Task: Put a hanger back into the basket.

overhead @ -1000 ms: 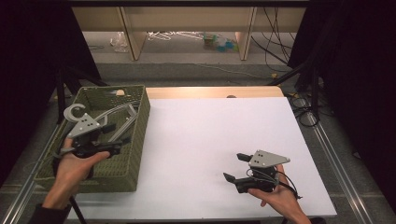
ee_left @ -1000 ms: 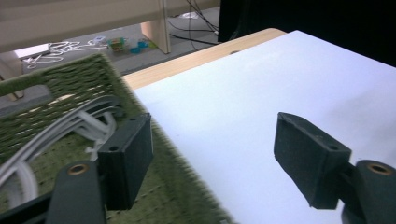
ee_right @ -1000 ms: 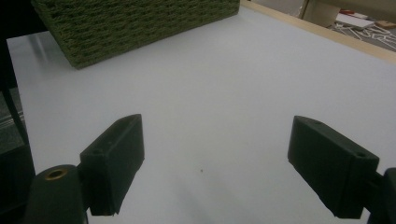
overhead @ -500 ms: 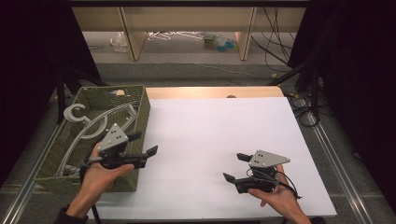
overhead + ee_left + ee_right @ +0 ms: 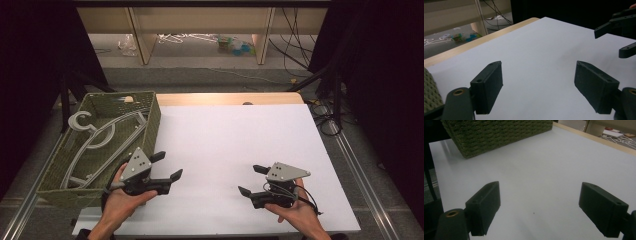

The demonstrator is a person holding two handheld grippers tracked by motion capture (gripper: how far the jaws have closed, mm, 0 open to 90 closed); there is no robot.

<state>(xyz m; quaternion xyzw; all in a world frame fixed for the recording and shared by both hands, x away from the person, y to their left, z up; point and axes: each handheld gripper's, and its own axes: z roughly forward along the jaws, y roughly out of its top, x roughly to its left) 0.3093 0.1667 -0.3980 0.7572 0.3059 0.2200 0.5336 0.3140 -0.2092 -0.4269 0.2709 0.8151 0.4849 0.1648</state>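
With both tools idle over the white worktop, we hold the left gripper just beside the green woven basket, its jaws having just been opening, wide apart with nothing between them; the right gripper hovers near the front edge, jaws likewise spread and empty. The grey hangers lie inside the basket, one hook poking over its far rim. We judge that hook the risk: a snag could tip the light basket.

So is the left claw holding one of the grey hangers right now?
No, the left claw is open and empty over the white table, while the grey hangers lie in the green basket.
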